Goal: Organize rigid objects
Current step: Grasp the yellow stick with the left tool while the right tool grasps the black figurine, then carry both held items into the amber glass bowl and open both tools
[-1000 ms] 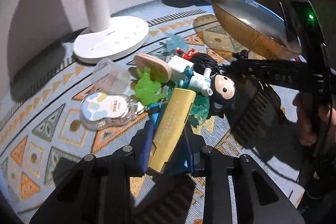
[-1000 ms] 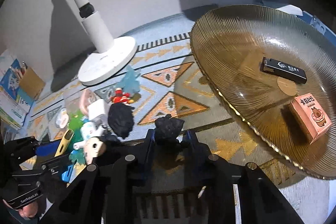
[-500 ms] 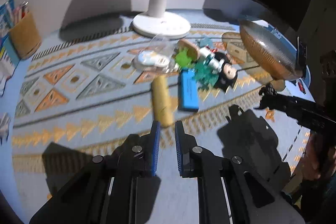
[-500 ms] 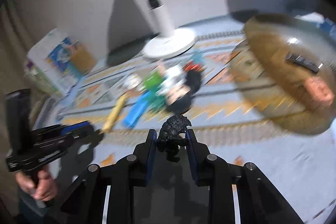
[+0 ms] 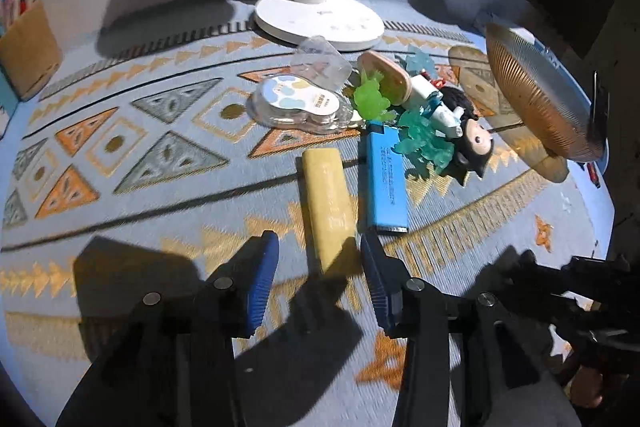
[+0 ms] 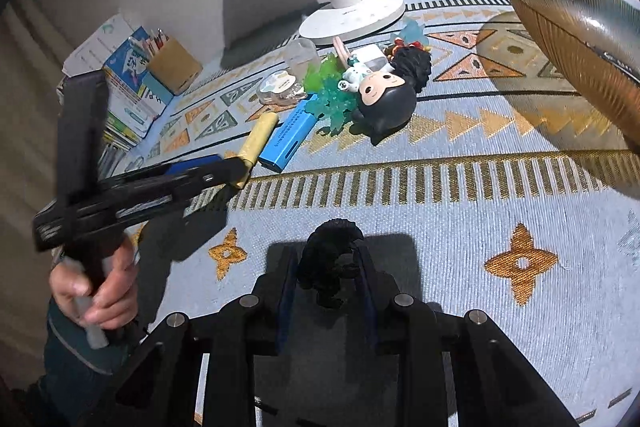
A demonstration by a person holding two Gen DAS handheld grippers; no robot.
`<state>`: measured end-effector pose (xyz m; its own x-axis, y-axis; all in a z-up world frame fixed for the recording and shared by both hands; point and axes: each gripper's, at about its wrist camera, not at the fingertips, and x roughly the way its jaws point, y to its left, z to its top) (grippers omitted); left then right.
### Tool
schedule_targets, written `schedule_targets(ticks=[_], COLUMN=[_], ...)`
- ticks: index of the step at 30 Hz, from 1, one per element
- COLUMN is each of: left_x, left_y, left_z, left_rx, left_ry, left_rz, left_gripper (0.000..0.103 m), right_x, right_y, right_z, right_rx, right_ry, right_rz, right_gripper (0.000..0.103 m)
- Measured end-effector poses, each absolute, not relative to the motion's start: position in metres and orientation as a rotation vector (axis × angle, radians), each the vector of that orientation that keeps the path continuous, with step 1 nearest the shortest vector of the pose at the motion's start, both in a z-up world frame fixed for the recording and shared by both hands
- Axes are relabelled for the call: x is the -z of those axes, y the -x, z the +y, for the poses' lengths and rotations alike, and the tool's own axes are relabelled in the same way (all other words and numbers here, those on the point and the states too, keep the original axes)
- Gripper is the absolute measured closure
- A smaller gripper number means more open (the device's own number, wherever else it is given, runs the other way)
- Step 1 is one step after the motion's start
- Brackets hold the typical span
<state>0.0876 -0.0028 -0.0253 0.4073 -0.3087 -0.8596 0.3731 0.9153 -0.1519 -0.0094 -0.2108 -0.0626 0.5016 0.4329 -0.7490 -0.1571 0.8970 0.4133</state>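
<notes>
My left gripper point(image 5: 316, 267) is open, its blue pads on either side of the near end of a yellow bar point(image 5: 326, 203) lying on the patterned cloth. Beside it lies a blue lighter point(image 5: 386, 183), then a pile: a teal toy point(image 5: 424, 143), a green toy point(image 5: 370, 97), a black-haired doll point(image 5: 474, 143) and a clear plastic case point(image 5: 296, 103). My right gripper point(image 6: 326, 263) is shut on a small black dinosaur figure point(image 6: 330, 255), above the cloth. The left gripper also shows in the right wrist view point(image 6: 236, 167) over the yellow bar point(image 6: 258, 143).
A ribbed amber glass plate point(image 6: 576, 23) stands at the right, also in the left wrist view point(image 5: 532, 95). A white lamp base point(image 5: 318, 21) is behind the pile. A pen holder point(image 6: 174, 67) and books point(image 6: 120, 67) sit at the far left.
The left gripper let go of the yellow bar, drew back, then opened around its near end. The right gripper carried the black figure away from the plate, back and to the near side.
</notes>
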Motion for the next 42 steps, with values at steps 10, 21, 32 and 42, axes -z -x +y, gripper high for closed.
schedule_targets(ticks=[10, 21, 32, 42], left_x=[0.027, 0.016, 0.025, 0.027], left_y=[-0.098, -0.046, -0.04, -0.04], left_z=[-0.027, 0.013, 0.004, 0.006], left_rx=[0.403, 0.347, 0.33, 0.325], left_ry=[-0.184, -0.037, -0.077, -0.062], left_rz=[1.001, 0.897, 0.874, 0.881], left_gripper=[0.081, 0.081, 0.081, 0.081], right_x=[0.066, 0.059, 0.066, 0.064], right_y=[0.003, 0.029, 0.02, 0.03], right_z=[-0.243, -0.235, -0.194, -0.175], right_rx=[-0.272, -0.299, -0.15, -0.143], right_ry=[-0.362, -0.36, -0.14, -0.033], right_rz=[0.977, 0.965, 0.893, 0.82], right_gripper=[0.063, 0.041, 0.053, 0.058])
